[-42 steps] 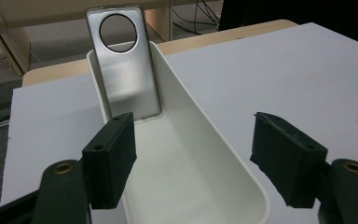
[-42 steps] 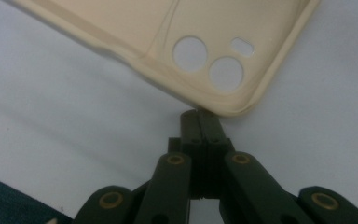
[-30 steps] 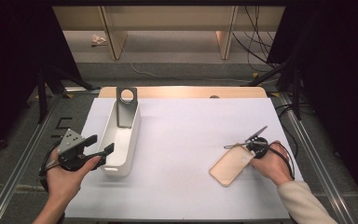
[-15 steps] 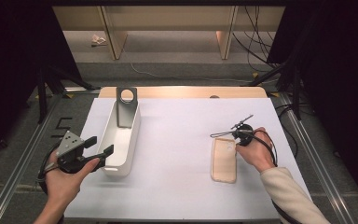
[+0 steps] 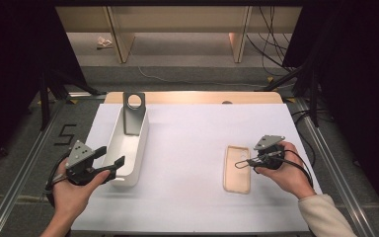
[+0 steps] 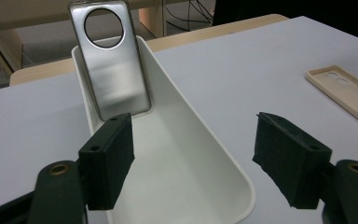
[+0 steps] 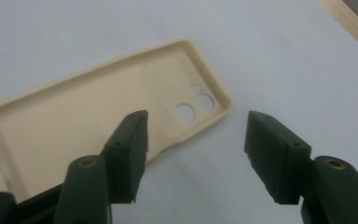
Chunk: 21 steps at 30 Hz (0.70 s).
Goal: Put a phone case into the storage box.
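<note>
Having just opened, the right gripper (image 7: 193,154) jaws stand empty above the beige phone case (image 7: 93,130).

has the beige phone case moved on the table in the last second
Yes. The beige phone case lay angled under the right gripper; now it lies straight, still right of the white tray, jaws just opened, off it.

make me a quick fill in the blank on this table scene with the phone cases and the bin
1. The beige phone case lies flat on the white table cover with its hollow side facing ____.
2. The silver phone case leans upright against the far end of the ____ bin.
3. The right gripper has its jaws ____, with nothing between them.
4. The left gripper is held at the ____ end of the bin.

Missing words: up; white; open; near
</note>
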{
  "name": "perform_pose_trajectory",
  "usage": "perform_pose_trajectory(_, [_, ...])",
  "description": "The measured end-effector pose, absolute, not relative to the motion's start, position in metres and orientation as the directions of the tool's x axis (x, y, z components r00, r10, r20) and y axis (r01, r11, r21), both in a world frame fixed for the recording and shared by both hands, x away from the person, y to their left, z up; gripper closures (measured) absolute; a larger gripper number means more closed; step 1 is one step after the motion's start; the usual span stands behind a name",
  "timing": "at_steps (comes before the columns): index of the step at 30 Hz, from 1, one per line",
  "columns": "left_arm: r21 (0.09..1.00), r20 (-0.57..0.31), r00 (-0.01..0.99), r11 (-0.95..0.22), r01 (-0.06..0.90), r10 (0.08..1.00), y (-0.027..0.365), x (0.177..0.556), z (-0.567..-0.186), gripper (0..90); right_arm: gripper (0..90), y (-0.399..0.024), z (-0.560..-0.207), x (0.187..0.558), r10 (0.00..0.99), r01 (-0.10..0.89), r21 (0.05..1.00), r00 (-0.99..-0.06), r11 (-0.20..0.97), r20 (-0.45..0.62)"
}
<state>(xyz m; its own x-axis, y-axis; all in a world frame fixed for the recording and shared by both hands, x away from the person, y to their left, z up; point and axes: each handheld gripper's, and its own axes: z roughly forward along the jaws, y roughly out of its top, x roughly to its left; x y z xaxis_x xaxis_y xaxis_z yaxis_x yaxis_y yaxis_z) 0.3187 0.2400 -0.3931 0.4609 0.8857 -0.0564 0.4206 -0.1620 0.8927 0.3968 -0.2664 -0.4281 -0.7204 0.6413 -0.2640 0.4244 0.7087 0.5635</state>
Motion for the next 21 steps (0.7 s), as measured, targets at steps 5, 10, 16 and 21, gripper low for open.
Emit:
perform_pose_trajectory(5, [0.892,-0.059,0.459,-0.16,0.423,0.886,0.241,0.319,-0.394,27.6,32.6,-0.257,-0.424,0.389,0.521,0.334,0.52,-0.81,0.786,-0.269])
perform_pose_trajectory(10, [0.891,-0.06,0.462,-0.161,0.424,0.885,0.241,0.32,-0.394,27.3,31.1,-0.243,-0.424,0.38,0.412,0.27,0.45,-0.874,0.851,-0.257])
perform_pose_trajectory(16, [0.894,-0.06,0.463,-0.159,0.42,0.884,0.24,0.319,-0.393,27.1,32.7,-0.224,-0.426,0.371,0.34,0.234,0.379,-0.908,0.896,-0.243])
perform_pose_trajectory(21, [0.893,-0.058,0.466,-0.162,0.419,0.883,0.239,0.319,-0.393,26.8,37.8,-0.21,-0.429,0.367,0.266,0.191,0.305,-0.937,0.933,-0.228])
